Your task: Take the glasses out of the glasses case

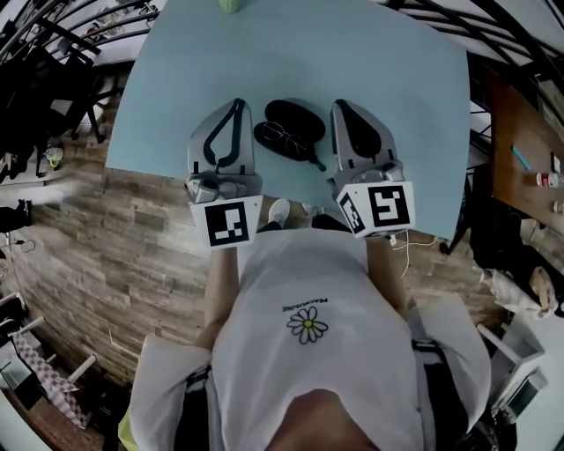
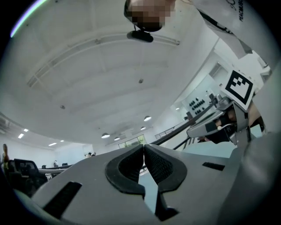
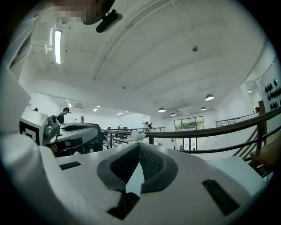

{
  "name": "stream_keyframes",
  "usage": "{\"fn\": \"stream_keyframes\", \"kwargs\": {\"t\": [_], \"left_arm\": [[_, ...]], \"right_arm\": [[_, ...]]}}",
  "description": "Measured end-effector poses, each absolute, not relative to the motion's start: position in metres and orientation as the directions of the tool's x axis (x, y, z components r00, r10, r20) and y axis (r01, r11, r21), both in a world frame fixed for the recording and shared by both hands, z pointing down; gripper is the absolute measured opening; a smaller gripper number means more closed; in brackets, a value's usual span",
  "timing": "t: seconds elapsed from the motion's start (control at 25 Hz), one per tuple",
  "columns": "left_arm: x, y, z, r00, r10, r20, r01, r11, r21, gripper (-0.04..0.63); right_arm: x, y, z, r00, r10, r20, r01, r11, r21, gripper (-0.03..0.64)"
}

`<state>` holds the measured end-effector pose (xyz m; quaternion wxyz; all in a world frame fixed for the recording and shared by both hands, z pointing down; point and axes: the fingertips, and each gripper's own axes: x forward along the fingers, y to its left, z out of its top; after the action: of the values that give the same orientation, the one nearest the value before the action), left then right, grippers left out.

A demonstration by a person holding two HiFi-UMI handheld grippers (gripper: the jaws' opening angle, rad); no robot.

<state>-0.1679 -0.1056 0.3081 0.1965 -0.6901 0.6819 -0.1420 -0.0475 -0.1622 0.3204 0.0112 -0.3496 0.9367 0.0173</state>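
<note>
On the light blue table [image 1: 176, 79], seen in the head view, a black oval glasses case [image 1: 297, 115] lies between my two grippers. Dark-framed glasses [image 1: 284, 137] rest just in front of it, one temple arm reaching toward me. My left gripper [image 1: 237, 105] lies level to the left of the case, jaws shut and empty. My right gripper [image 1: 338, 107] lies level to the right, also shut with nothing in it. The left gripper view shows its pads meeting at the tip [image 2: 143, 147], and the right gripper view the same [image 3: 139, 145]. Neither gripper touches the case or glasses.
A green object [image 1: 231, 4] sits at the table's far edge. A wooden side table [image 1: 527, 163] with small items stands to the right. Dark chairs [image 1: 44, 79] crowd the left. The near table edge runs just behind the gripper bodies, over wood flooring.
</note>
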Motion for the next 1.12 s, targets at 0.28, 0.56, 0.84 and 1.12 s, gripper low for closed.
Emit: {"fn": "stream_keyframes", "kwargs": {"t": [0.28, 0.56, 0.84, 1.12], "left_arm": [[-0.157, -0.123, 0.311, 0.169, -0.984, -0.055, -0.862, -0.121, -0.492, 0.017], [-0.162, -0.127, 0.308, 0.171, -0.973, -0.156, -0.952, -0.123, -0.279, 0.017], [-0.160, -0.145, 0.315, 0.246, -0.969, -0.035, -0.836, -0.194, -0.513, 0.067], [-0.131, -0.173, 0.361, 0.435, -0.868, 0.240, -0.511, -0.458, -0.728, 0.161]], "right_arm": [[-0.033, -0.162, 0.325, -0.689, -0.725, -0.010, -0.725, 0.688, 0.030, 0.009], [-0.022, -0.162, 0.331, -0.648, -0.762, 0.008, -0.761, 0.648, 0.028, 0.009], [-0.018, -0.162, 0.339, -0.635, -0.772, 0.039, -0.771, 0.636, 0.024, 0.009], [-0.014, -0.156, 0.352, -0.617, -0.781, 0.093, -0.783, 0.622, 0.026, 0.009]]}}
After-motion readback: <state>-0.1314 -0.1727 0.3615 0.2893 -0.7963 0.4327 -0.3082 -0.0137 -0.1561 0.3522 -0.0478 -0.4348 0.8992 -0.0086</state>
